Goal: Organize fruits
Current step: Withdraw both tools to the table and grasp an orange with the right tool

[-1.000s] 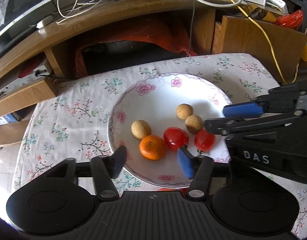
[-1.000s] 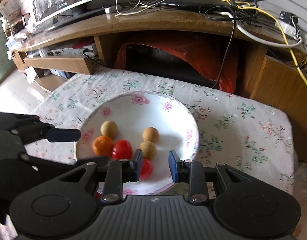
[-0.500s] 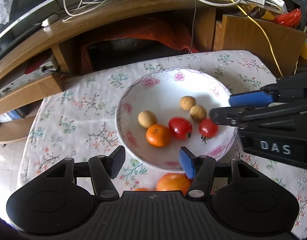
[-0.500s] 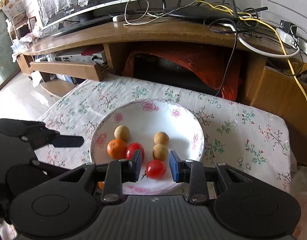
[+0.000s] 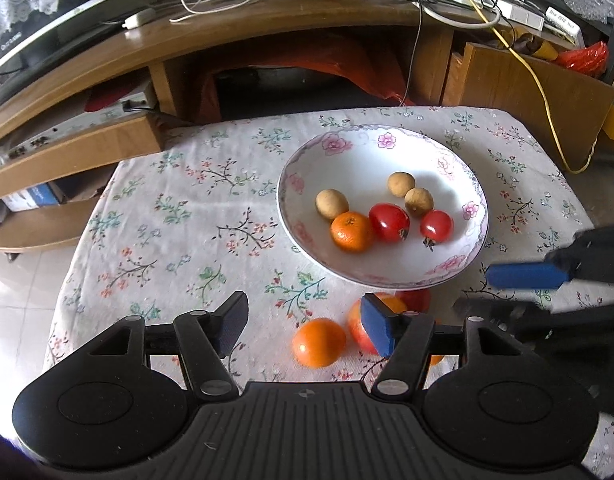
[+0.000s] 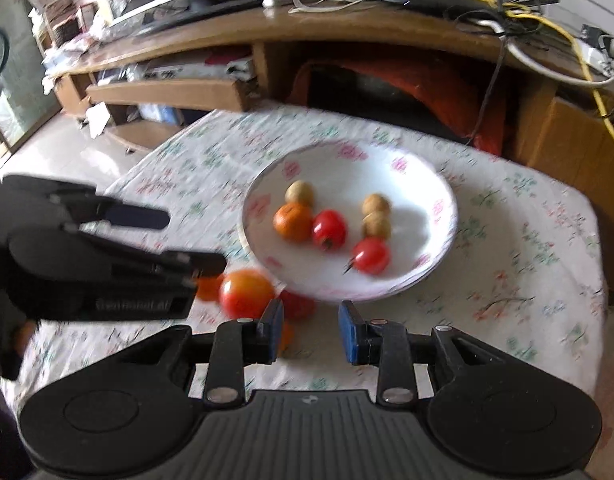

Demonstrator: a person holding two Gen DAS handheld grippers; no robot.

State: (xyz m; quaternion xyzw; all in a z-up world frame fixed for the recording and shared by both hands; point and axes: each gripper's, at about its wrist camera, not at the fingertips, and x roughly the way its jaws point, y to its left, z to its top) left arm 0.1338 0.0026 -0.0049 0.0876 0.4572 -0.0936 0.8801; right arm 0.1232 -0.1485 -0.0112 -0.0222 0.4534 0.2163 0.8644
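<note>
Six fruits sit in the floral plate — more lie on the tablecloth beside it. Left gripper and right gripper both gape, empty; no lettering legible.

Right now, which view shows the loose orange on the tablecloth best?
The left wrist view: the orange sits sharp and whole on the tablecloth, in front of the plate. In the right wrist view it is only a blurred orange sliver, mostly hidden behind the left gripper.
</note>
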